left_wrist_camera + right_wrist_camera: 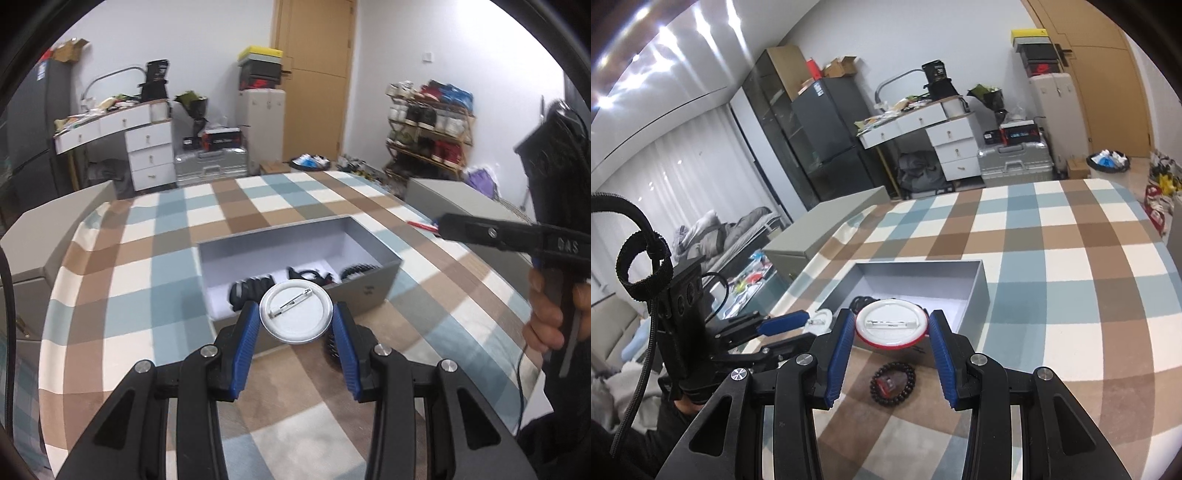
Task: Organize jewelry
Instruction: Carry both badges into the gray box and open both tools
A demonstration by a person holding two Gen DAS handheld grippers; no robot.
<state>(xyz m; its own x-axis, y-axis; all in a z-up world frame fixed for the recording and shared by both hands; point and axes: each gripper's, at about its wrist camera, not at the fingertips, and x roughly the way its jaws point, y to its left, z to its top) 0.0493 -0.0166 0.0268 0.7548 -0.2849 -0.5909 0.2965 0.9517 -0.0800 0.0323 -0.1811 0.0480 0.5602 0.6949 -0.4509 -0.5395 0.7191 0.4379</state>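
Note:
My left gripper (pixel 296 317) is shut on a round white pin badge (pixel 295 312), pin side up, held above the near wall of the grey open box (pixel 373 288). Dark bracelets (pixel 255 288) lie inside the box. My right gripper (pixel 892 326) is shut on a second round badge with a red rim (pixel 891 328), pin side up, above the box's near edge (pixel 979 291). A dark bead bracelet (pixel 892 382) lies on the checked cloth below it, around a small red item. The left gripper with its badge (pixel 819 319) shows at the left of the right wrist view.
The checked tablecloth (pixel 147 280) covers the table. A red pen-like item (pixel 419 224) lies near the far right edge. Grey cabinets (pixel 55 229) stand beside the table. The right gripper's body (pixel 517 236) shows at the right of the left wrist view.

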